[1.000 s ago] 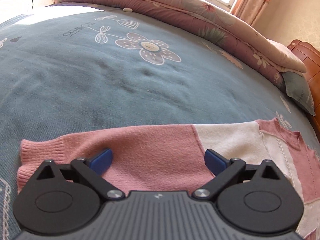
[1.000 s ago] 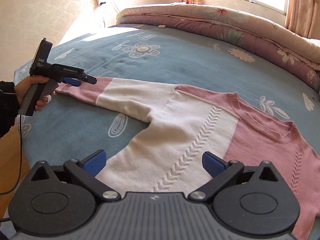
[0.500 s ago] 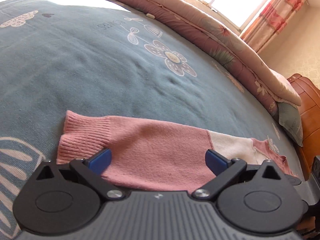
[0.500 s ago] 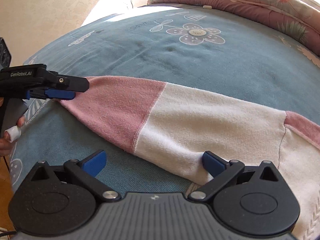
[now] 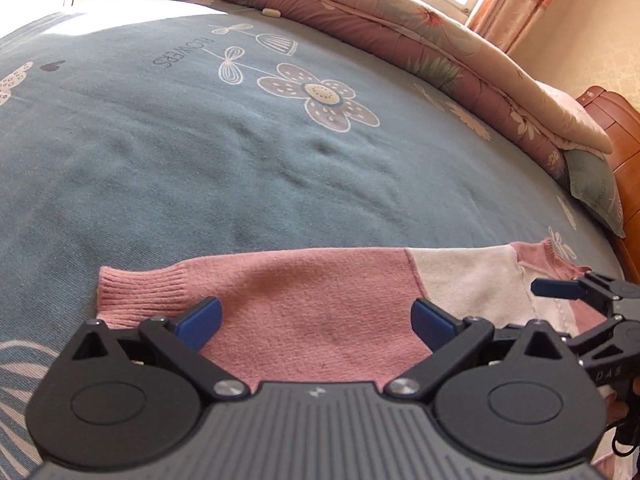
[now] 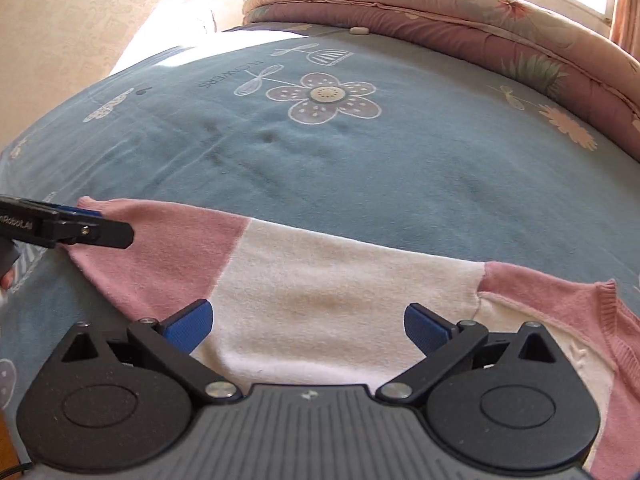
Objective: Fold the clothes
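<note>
sweater (image 6: 320,280) sleeve flat on bedspread (image 6: 360,168); both claws spread.

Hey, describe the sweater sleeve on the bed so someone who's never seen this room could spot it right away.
Start at the blue-grey bedspread with its big printed flower. On its near side lies a pink and white knit sweater, and the sleeve stretches out flat from it. It is the only long strip there: white by the shoulder, pink toward a ribbed cuff, both open tongs poised over it.

One sweater (image 6: 320,280), two grippers (image 5: 316,320) (image 6: 306,324), one bed (image 5: 200,140), one folded quilt (image 5: 400,28), one pillow (image 5: 596,188), one headboard (image 5: 616,112).
</note>
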{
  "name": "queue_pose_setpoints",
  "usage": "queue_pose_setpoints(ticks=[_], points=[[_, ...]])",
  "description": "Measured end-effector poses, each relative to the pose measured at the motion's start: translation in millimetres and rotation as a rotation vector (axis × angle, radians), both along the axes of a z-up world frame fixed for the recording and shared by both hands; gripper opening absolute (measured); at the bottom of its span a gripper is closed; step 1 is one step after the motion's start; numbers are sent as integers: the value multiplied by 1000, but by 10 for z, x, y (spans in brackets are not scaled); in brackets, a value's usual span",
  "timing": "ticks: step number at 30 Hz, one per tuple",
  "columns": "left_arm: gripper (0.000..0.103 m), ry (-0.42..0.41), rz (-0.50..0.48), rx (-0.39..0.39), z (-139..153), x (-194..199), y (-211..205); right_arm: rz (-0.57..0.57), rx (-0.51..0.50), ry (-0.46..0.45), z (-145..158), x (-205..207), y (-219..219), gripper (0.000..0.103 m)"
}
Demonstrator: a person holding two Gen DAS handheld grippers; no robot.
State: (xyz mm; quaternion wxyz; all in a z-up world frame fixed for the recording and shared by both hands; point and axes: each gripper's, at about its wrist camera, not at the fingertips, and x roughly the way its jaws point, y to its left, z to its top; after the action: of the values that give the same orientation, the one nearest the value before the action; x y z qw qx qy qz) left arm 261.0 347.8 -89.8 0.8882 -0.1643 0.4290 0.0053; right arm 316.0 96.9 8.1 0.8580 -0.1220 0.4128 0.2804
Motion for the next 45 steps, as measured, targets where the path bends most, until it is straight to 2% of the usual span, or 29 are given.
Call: queue_pose_setpoints(ticks=[2, 5, 9, 13, 17, 19, 20, 22, 23, 26, 28, 30, 35, 36, 38, 41, 42, 45], points=[[102, -13, -22, 58, -35, -11, -32, -75, -36, 26, -138, 202, -42, 103], [102, -14, -43, 109, -62, 6, -59, -94, -23, 82, -378, 401, 13, 103], [102, -3, -62, 206, -89, 131, -114, -104, -7, 78, -385, 594, 178, 103], [102, 8, -55, 219, -9, 136, -139, -85, -13, 129, -271, 689, 154, 103], [102, -16, -92, 227, 21, -77, -185, -70, 6, 138, -111, 415, -24, 103], [102, -1, -87, 236, -82, -126, -160, -54, -5, 155, -179, 305, 4, 103], [102, -24, -92, 241, -102, -157, -149, -44, -20, 159, -247, 280, 62, 103], [102, -32, -93, 234, -99, -139, -123, -27, -51, 116, -351, 247, 206, 103], [102, -23, -90, 233, -85, -108, -115, -20, -43, 94, -353, 262, 258, 103], [102, 1, -50, 247, -5, -60, -140, -43, 0, 143, -276, 403, 237, 103], [102, -42, -41, 323, 110, -137, -253, -62, 58, 182, -143, 388, 54, 103], [102, -108, -46, 421, 249, -259, -434, -70, 82, 160, 31, 250, -218, 103], [102, -334, -118, 640, 603, -604, -1146, -154, -18, -23, 456, -368, -1223, 103], [102, -383, -149, 661, 676, -657, -1342, -190, -56, -53, 478, -488, -1443, 103], [102, -403, -234, 602, 777, -680, -1658, -282, -150, -75, 427, -703, -1865, 103], [102, -340, -333, 441, 823, -639, -2106, -409, -289, -69, 241, -1075, -2489, 103], [102, -316, -362, 381, 830, -625, -2275, -436, -309, -53, 170, -1207, -2667, 103], [102, -254, -398, 281, 760, -645, -2780, -509, -299, 21, -64, -1566, -3115, 103]])
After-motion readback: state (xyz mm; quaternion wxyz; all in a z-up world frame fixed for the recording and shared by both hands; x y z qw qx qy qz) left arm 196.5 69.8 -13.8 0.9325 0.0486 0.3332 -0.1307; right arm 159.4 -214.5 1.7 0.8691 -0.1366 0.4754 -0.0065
